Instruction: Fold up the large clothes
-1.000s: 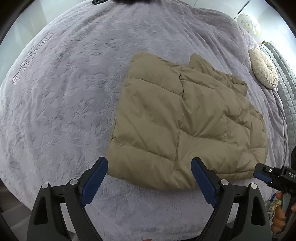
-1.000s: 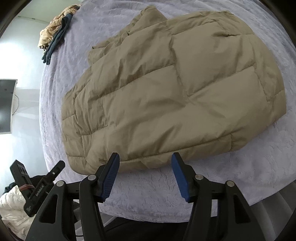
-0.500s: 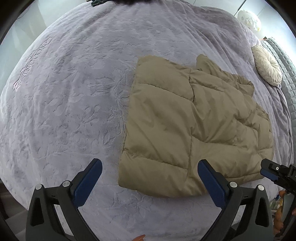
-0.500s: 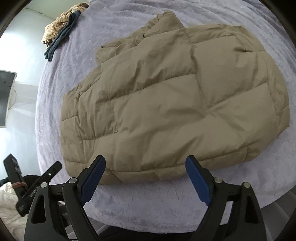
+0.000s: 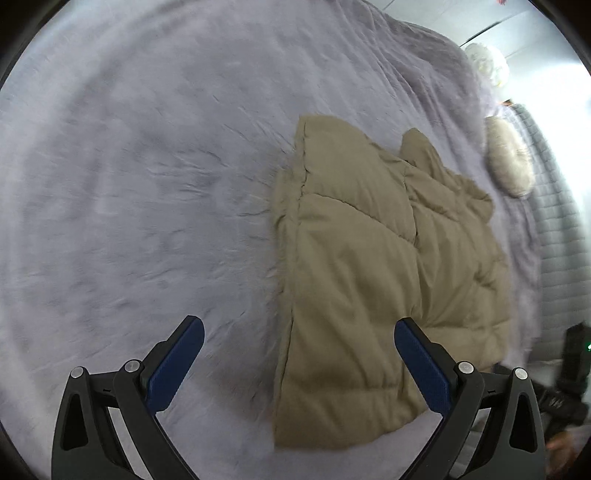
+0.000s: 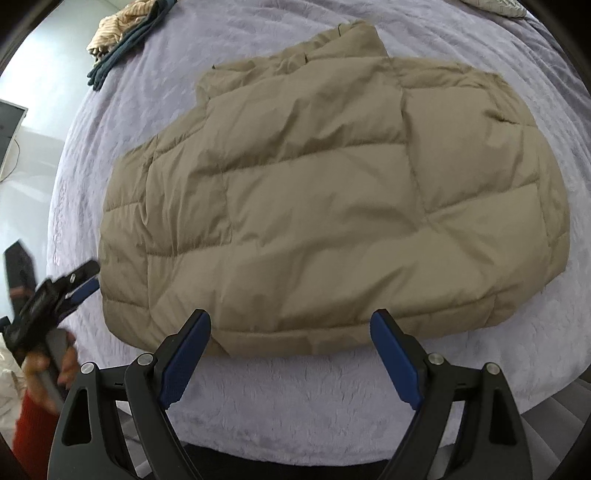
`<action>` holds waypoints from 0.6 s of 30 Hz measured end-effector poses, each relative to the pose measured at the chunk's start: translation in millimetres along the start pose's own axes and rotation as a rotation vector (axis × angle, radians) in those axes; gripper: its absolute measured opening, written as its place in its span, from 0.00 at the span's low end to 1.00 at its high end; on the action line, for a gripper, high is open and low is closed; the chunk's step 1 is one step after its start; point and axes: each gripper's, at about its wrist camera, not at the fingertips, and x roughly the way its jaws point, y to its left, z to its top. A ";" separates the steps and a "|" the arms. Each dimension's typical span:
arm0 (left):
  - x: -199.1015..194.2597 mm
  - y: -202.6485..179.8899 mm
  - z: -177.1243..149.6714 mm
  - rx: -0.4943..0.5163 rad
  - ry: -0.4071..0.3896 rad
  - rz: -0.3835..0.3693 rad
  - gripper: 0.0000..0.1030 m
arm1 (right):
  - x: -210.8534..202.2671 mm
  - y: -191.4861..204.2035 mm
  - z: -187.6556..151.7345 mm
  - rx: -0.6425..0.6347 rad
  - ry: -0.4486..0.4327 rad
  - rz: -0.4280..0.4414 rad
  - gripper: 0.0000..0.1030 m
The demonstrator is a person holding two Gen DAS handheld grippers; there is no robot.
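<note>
A tan quilted puffer jacket (image 5: 373,273) lies folded flat on a lavender bedspread (image 5: 147,184). It fills the middle of the right wrist view (image 6: 332,206). My left gripper (image 5: 299,343) is open and empty, hovering above the jacket's near left corner. My right gripper (image 6: 291,336) is open and empty, just above the jacket's near edge. The left gripper also shows in the right wrist view (image 6: 70,288), held in a hand beside the jacket's left end.
A round cream cushion (image 5: 511,162) and a grey quilted headboard (image 5: 554,221) sit at the right. A white pillow (image 5: 484,62) lies farther back. A pile of clothes (image 6: 122,33) rests on the bed's far left corner. The bed's front edge (image 6: 295,443) is close.
Both grippers opened wider and drew back from the jacket. The left gripper swung left and toward the jacket's corner. The jacket stays where it lay.
</note>
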 end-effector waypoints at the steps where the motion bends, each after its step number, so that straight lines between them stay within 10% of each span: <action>1: 9.2 3.9 5.0 0.003 0.021 -0.042 1.00 | -0.6 -1.7 -1.2 0.008 0.005 0.003 0.87; 7: 62.8 3.0 26.3 0.012 0.150 -0.227 1.00 | -3.7 -9.3 -5.5 0.042 0.000 0.014 0.87; 15: 95.4 -23.1 35.8 0.092 0.222 -0.231 0.99 | -12.9 -11.1 10.7 0.059 -0.076 0.019 0.87; 16: 95.5 -25.2 35.4 0.104 0.219 -0.227 0.87 | -14.8 -11.1 13.8 0.057 -0.093 0.016 0.87; 18: 93.5 -28.3 34.5 0.125 0.216 -0.226 0.67 | -19.0 -11.0 22.2 0.052 -0.138 0.012 0.57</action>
